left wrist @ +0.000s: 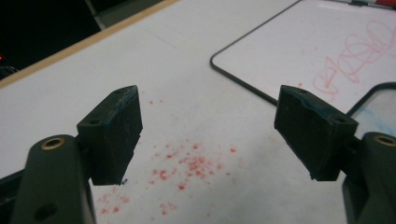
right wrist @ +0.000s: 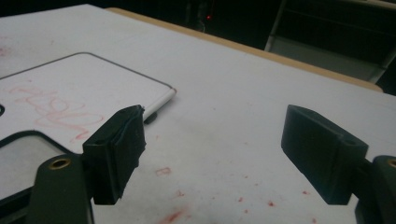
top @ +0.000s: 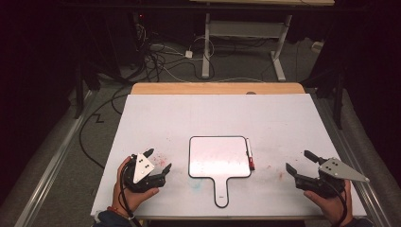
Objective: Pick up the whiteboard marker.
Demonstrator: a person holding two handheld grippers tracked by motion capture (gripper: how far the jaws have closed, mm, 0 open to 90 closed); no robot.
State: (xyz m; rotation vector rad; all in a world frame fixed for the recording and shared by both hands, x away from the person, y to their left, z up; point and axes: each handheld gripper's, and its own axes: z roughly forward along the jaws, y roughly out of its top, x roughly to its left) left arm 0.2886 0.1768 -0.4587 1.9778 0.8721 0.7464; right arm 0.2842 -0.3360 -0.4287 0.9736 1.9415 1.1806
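Two grippers rest on the table [top: 156, 113], jaws spread wide and empty: the left gripper [top: 159, 161] at the near left, the right gripper [top: 298, 161] at the near right. Between them lies the whiteboard [top: 219, 156], flat, its handle [top: 221, 193] pointing toward the person. The marker [top: 249, 155] lies just beside the board's right edge, long axis parallel to that edge, running away from the person. It looks red-capped at its near end. From the right gripper the marker lies to the left and slightly forward; the left gripper is farther, with the board in between. Judgement: the right gripper is better placed to take the marker, closing across its long axis. Faint red scribbles [left wrist: 355, 56] mark the board.
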